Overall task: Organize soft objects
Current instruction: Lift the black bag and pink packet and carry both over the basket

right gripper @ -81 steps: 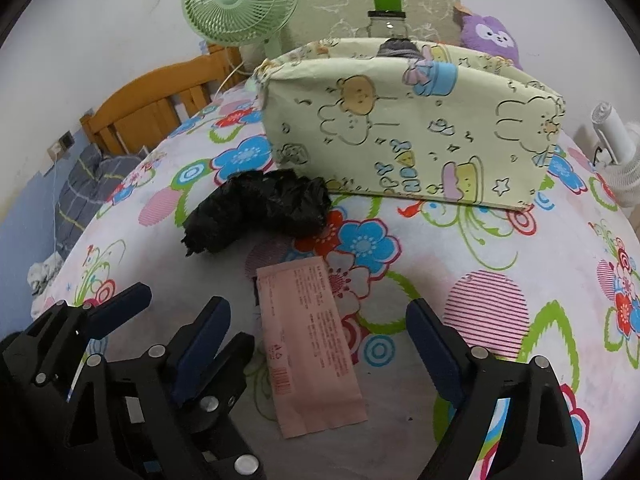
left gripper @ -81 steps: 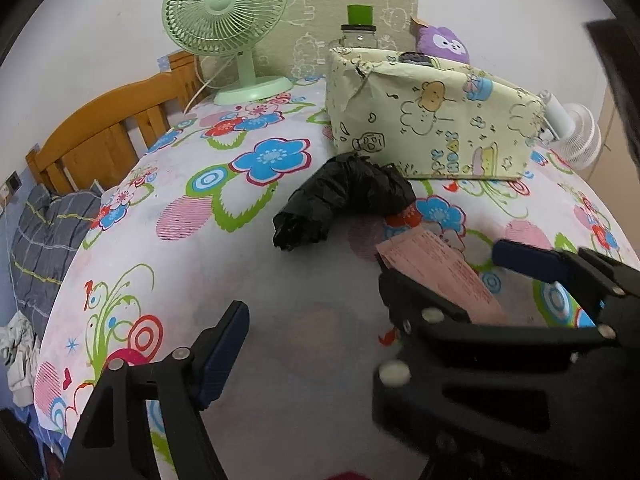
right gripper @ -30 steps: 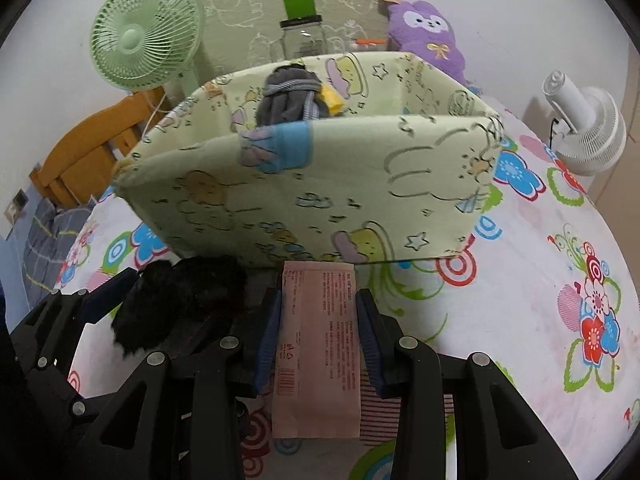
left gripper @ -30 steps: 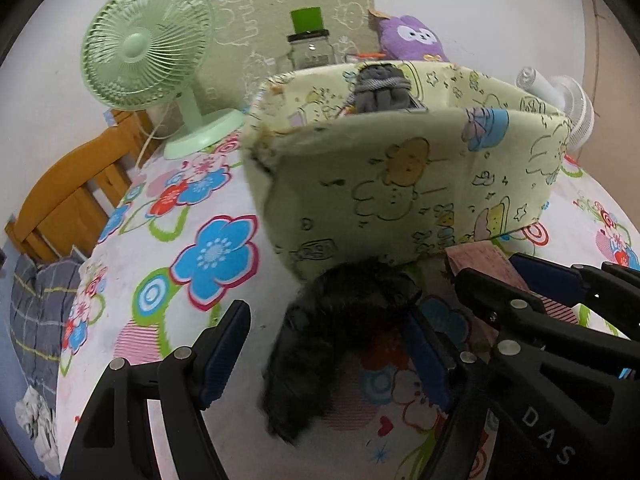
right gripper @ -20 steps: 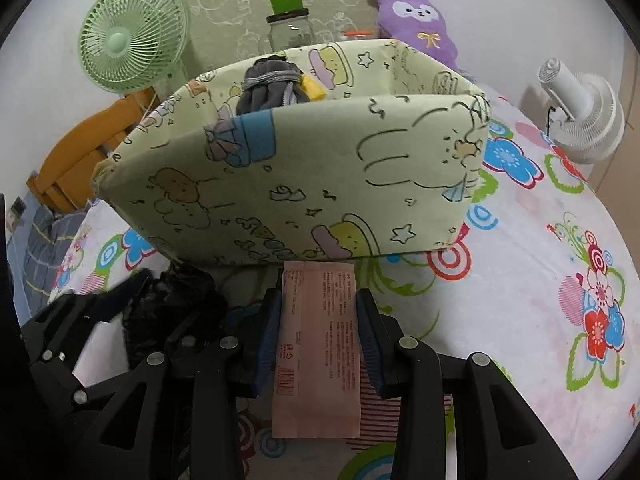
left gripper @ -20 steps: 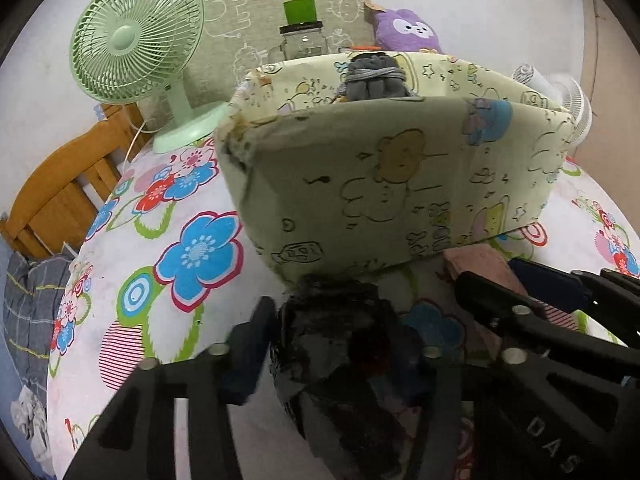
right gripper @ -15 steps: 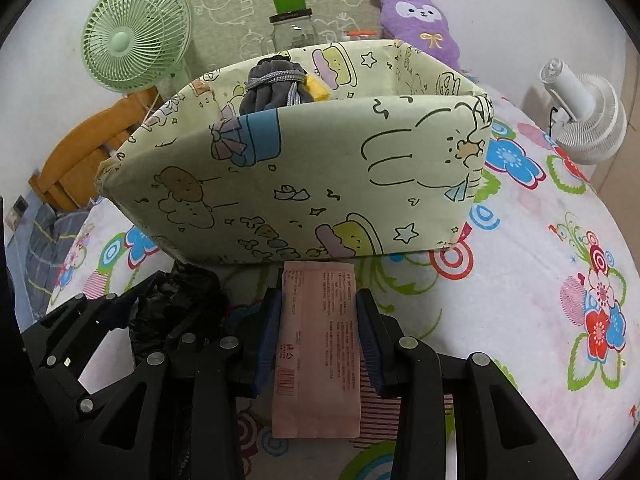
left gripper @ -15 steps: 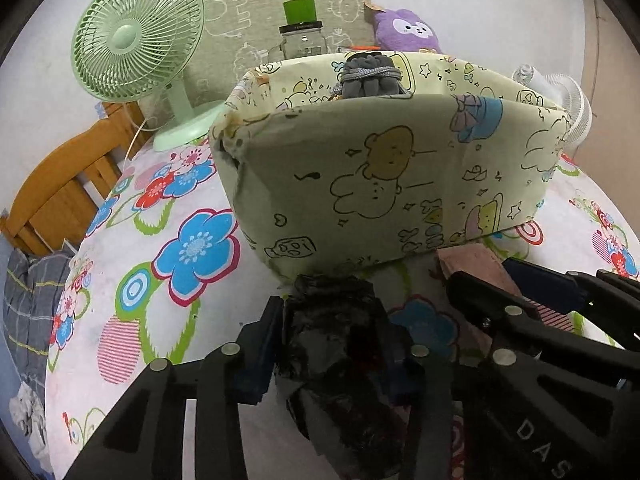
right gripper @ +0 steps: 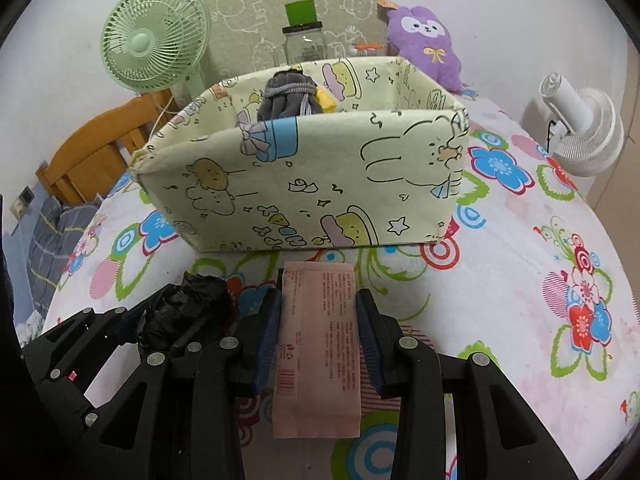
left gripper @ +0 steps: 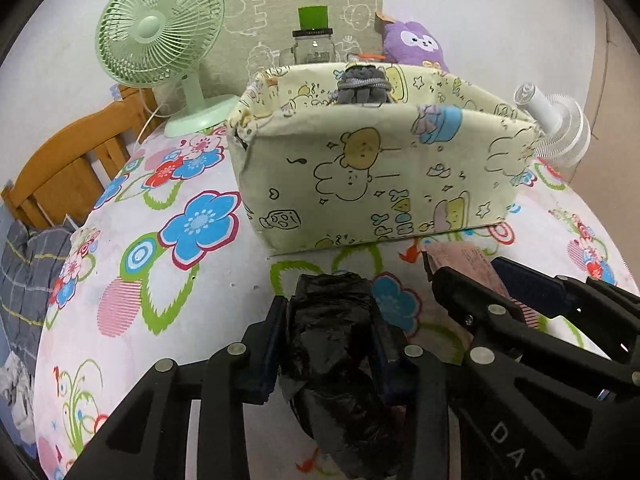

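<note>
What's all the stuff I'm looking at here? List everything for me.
Fabric bin: one, pale yellow with cartoon prints, middle of the table.
Grey pouch: one, inside the bin.
Black bag bundle: one, in the left claw.
Pink packet: one, in the right claw.
Green fan: one, back left.
White fan: one, right edge.
Glass jar: one, green top, behind the bin.
Purple plush: one, back right.
Floral tablecloth: one, covers the table.
Wooden chair: one, left.
Left claw: black, shut on the bundle.
Right claw: black, shut on the packet.
</note>
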`<state>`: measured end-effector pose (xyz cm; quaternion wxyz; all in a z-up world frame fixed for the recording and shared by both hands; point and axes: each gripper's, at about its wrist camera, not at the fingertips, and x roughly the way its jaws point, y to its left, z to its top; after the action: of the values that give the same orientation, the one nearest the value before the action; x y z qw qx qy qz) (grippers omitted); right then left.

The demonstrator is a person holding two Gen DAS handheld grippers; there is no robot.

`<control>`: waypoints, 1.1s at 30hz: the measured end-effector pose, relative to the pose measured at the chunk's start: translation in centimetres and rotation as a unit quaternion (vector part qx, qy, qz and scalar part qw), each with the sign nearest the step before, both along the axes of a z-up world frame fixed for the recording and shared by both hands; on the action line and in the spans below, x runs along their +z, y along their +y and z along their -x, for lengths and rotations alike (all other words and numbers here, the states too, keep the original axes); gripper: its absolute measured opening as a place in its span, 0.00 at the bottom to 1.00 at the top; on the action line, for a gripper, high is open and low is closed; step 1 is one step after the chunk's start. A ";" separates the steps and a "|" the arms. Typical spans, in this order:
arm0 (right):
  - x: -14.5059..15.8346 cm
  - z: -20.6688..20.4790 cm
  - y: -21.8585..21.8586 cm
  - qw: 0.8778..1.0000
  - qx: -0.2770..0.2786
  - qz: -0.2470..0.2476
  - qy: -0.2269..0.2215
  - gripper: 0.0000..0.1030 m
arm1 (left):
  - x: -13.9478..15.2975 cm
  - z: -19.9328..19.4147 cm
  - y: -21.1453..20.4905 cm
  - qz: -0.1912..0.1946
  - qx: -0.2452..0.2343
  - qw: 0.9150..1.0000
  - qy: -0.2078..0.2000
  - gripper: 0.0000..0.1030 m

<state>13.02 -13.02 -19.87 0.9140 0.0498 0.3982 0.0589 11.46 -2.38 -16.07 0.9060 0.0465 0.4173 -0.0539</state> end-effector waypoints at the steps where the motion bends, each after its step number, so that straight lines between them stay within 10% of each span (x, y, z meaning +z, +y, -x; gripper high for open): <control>1: 0.2 0.3 -0.1 1.000 0.000 0.000 -0.004 0.40 | 0.2 0.2 0.0 0.001 0.001 1.000 -0.001 0.36; 33: 9.6 8.3 -2.5 0.993 0.010 -0.004 -0.116 0.40 | 10.2 7.8 -1.4 0.029 0.025 0.993 -0.111 0.36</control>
<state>4.71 -15.49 -10.28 0.9533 0.0420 0.2896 0.0751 3.67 -3.73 -5.91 0.9489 0.0152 0.3131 -0.0378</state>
